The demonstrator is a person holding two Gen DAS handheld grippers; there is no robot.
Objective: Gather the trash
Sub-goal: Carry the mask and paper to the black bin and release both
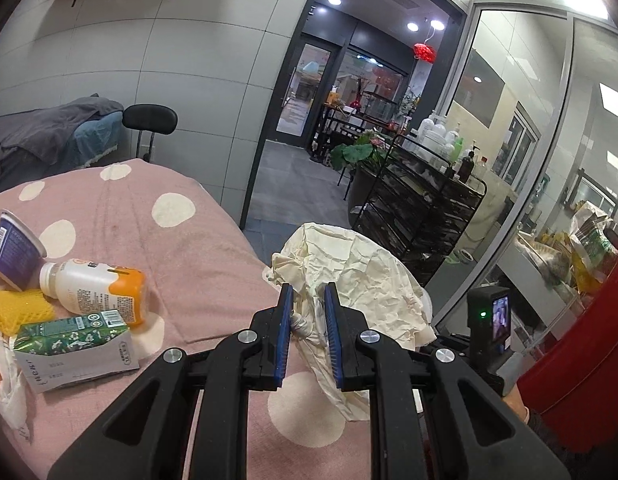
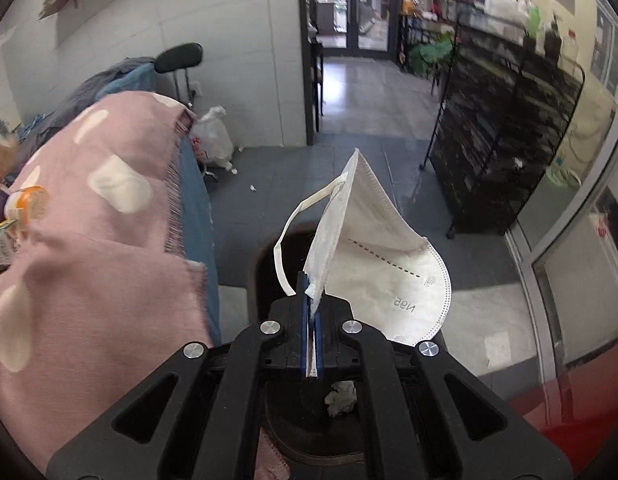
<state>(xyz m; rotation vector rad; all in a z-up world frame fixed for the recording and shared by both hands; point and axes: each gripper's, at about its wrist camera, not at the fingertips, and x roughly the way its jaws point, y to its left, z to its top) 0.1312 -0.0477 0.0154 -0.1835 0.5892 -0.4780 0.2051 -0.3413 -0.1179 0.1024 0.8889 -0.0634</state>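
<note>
We see a creased, matt paper wad (image 1: 361, 276), a soft non-woven N95 mask (image 2: 383, 264), a pink woven polka-dot cloth (image 1: 197, 248), and a glossy plastic bottle (image 1: 95, 286).

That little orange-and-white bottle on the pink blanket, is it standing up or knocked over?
Knocked over. In the left wrist view the bottle lies on its side on the blanket, its white neck pointing left toward the purple cup.

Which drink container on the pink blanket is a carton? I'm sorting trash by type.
The green floral carton, boxy and nearest the camera. The bottle behind it is round white plastic with an orange label; the purple cup is a tub.
</note>
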